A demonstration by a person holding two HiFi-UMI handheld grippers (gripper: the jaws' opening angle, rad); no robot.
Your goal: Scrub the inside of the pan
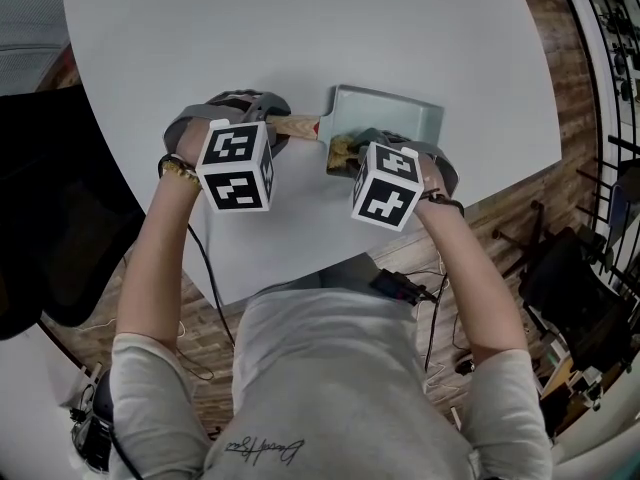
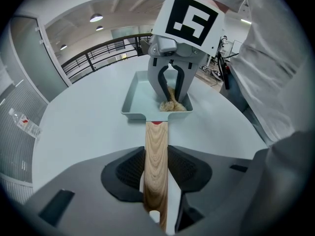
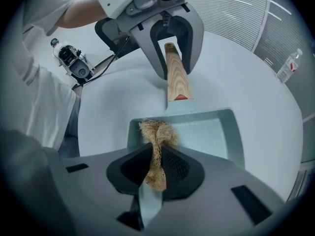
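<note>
A pale grey-green rectangular pan (image 1: 400, 120) with a wooden handle (image 1: 297, 126) lies on the white table. My left gripper (image 1: 258, 133) is shut on that handle (image 2: 156, 151), which runs straight between its dark pads (image 2: 129, 171). My right gripper (image 1: 365, 156) is shut on a tan fibrous scrubber (image 3: 156, 136). The scrubber's tuft rests inside the pan (image 3: 211, 132) at the corner beside the handle and nearest the person. In the left gripper view the right gripper (image 2: 172, 90) stands almost upright over the scrubber (image 2: 173, 105).
The round white table (image 1: 300, 28) ends close behind the pan, near the person's body. A black chair (image 1: 50, 218) stands at the left and another seat (image 1: 570, 288) at the right. A clear bottle (image 3: 287, 65) lies on the far tabletop. Cables hang below the table edge.
</note>
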